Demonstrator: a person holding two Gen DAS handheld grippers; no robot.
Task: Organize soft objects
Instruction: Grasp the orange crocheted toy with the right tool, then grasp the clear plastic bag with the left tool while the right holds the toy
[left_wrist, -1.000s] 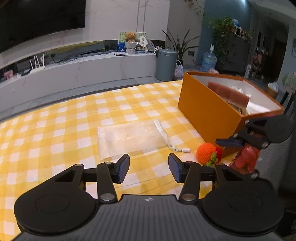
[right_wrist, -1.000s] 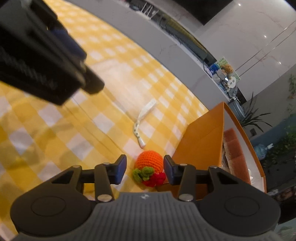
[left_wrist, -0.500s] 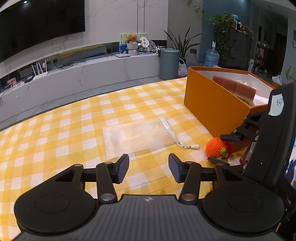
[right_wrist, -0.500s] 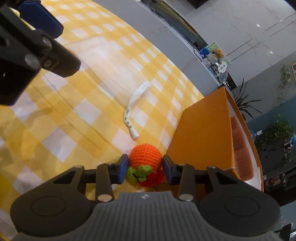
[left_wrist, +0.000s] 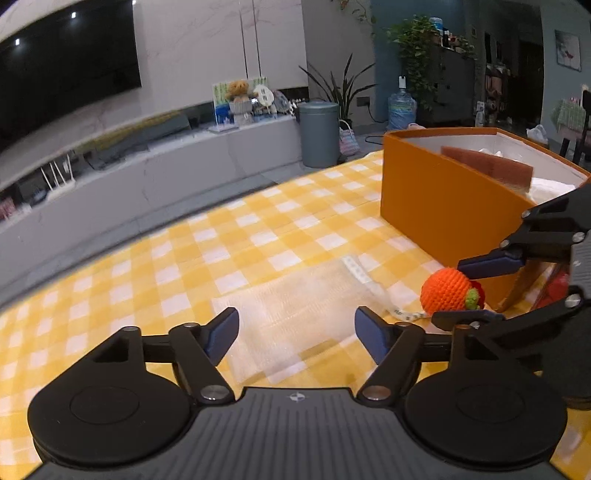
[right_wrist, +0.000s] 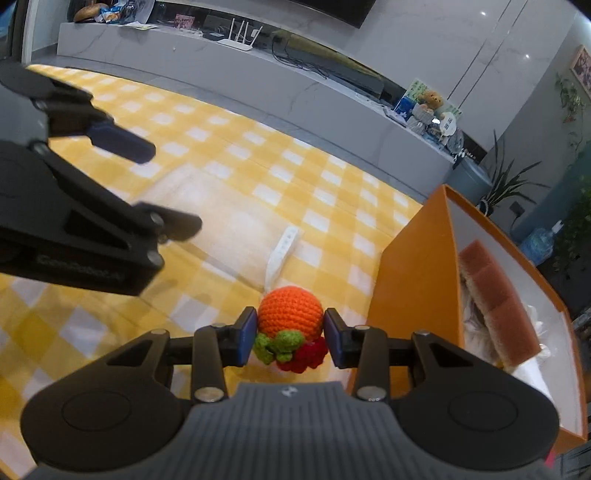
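Right wrist view shows the right gripper (right_wrist: 290, 336) pinching the crocheted orange (right_wrist: 290, 314) between both pads, just beside the orange box (right_wrist: 413, 266), above the checked tablecloth (right_wrist: 221, 155). Farther from the box, the left gripper (left_wrist: 296, 334) is opening, nothing between its fingers, over a clear bag (left_wrist: 295, 306).

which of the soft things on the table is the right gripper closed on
The orange crochet ball, pinched between the right gripper pads beside the orange box. The mesh bag and measuring tape lie flat, untouched.
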